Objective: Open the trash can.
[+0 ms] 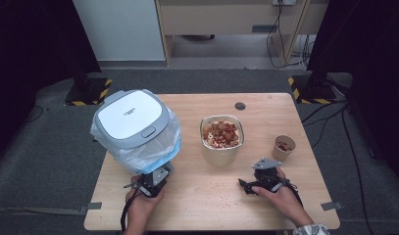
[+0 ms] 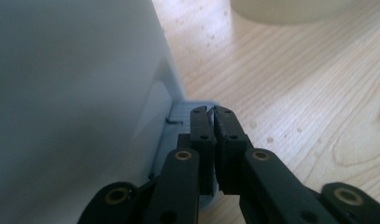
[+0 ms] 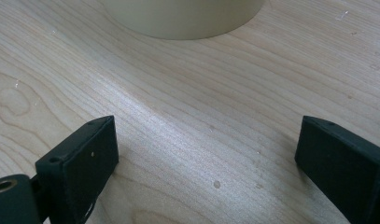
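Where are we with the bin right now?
Done: nothing visibly finished; the bin has its lid down and its bag fitted. In hand: the left gripper is shut at the bin's base, apparently pinching something thin. Left: the food container and paper cup untouched; the right gripper open, idle.

Place: a lab or test room set up for recording, not a home
Floor: grey carpet [image 1: 50,161], with cables [image 1: 329,117] trailing across it
Stands: black poles on hazard-striped bases [image 1: 89,93] (one at each far corner)
Tabletop: plain light wood [image 1: 211,196], taped down at its edges
Backdrop: dark curtains [image 1: 20,49], bare wooden furniture [image 1: 226,19]
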### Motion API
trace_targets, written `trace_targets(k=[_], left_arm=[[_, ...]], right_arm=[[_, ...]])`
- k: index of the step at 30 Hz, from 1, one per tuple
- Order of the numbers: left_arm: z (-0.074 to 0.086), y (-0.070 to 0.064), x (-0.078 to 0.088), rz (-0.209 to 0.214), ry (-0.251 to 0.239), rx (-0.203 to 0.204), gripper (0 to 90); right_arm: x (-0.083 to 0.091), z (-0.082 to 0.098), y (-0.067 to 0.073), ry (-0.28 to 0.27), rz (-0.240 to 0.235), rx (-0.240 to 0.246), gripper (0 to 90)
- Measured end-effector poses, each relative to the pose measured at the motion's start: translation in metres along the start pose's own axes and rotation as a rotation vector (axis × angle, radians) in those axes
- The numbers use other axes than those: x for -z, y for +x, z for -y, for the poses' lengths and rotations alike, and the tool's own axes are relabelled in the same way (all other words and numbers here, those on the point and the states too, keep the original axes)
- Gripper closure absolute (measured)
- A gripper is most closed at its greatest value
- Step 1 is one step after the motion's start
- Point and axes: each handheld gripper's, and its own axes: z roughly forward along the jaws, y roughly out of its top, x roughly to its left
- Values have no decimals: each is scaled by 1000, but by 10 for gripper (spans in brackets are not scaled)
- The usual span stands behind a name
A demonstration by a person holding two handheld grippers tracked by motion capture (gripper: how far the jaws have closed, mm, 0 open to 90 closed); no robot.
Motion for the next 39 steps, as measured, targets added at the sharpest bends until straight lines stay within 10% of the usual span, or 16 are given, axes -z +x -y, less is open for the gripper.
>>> trace_targets(k=[39], left_arm=[[12, 6, -14, 46, 38, 128, 893]], right_arm=[[7, 0, -5, 14, 20, -26, 72]])
